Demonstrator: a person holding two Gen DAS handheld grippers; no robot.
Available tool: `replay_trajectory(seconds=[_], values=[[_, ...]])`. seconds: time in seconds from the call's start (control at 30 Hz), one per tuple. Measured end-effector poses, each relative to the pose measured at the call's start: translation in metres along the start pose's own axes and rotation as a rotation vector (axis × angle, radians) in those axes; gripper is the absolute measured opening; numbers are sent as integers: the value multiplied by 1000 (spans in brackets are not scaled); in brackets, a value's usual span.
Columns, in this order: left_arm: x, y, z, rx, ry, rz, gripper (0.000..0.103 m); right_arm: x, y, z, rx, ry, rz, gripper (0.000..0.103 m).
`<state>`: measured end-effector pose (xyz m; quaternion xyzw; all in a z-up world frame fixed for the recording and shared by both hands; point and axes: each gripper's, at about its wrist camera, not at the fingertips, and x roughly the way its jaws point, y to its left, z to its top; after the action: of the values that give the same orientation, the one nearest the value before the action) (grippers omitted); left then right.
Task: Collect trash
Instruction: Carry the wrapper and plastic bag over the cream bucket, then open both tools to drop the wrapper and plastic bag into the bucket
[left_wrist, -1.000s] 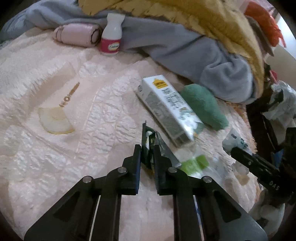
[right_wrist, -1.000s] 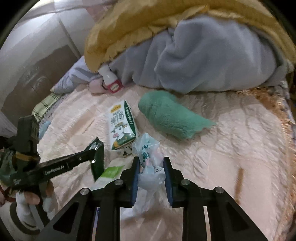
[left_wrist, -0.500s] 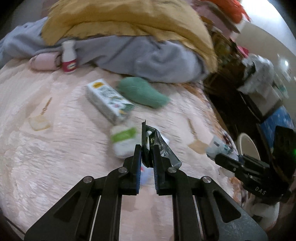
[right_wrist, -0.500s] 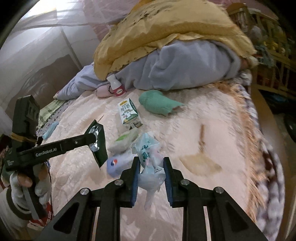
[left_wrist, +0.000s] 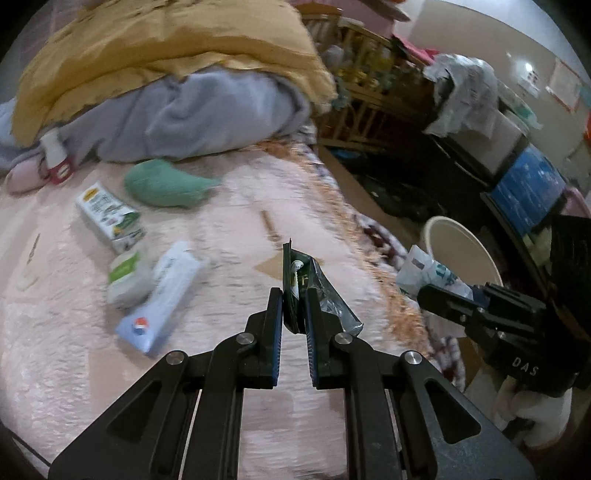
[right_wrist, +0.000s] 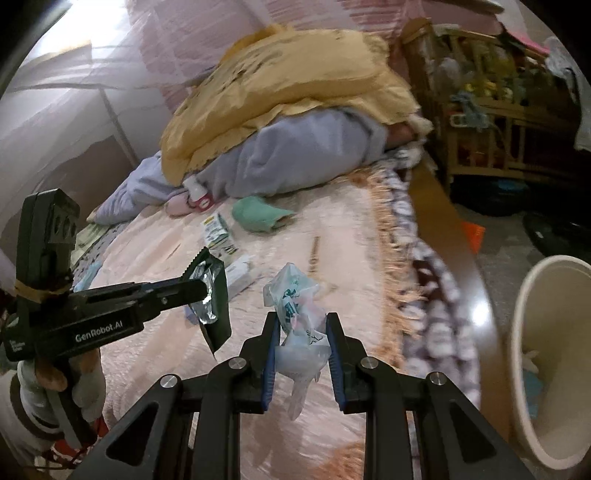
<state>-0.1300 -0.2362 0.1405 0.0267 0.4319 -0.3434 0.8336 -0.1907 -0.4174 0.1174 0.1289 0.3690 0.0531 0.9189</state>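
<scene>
My left gripper (left_wrist: 293, 295) is shut on a dark green foil snack wrapper (left_wrist: 295, 273), held above the pink bedspread (left_wrist: 229, 218); the wrapper also shows in the right wrist view (right_wrist: 212, 295). My right gripper (right_wrist: 301, 325) is shut on a crumpled clear plastic bag (right_wrist: 299, 325), seen in the left wrist view (left_wrist: 428, 271) next to the cream bin. The cream waste bin (right_wrist: 550, 369) stands on the floor beside the bed, right of both grippers (left_wrist: 461, 247). On the bed lie a milk carton (left_wrist: 107, 218), a white-green packet (left_wrist: 125, 273) and a blue Pepsi wrapper (left_wrist: 159, 299).
A green cloth (left_wrist: 166, 182), a small white bottle with a red label (left_wrist: 55, 155) and a heap of grey and yellow blankets (left_wrist: 184, 85) lie at the bed's far side. A wooden crib (right_wrist: 491, 110) and cluttered furniture stand beyond the bed's right edge.
Both grippers have lifted off the bed and swung right toward the bed edge with their trash held. The cream bin has come into view.
</scene>
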Motion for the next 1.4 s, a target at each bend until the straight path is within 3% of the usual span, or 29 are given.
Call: replay_trajectory(seconds=[0.37, 0.97, 1.4], values=[[25, -67, 6, 122, 24, -50, 9, -46, -61, -17, 71, -26, -100, 23], [75, -165, 25, 230, 60, -142, 9, -94, -167, -45, 226, -43, -270, 23], [107, -218, 32, 271, 77, -177, 9, -106, -207, -60, 311, -63, -329, 23]])
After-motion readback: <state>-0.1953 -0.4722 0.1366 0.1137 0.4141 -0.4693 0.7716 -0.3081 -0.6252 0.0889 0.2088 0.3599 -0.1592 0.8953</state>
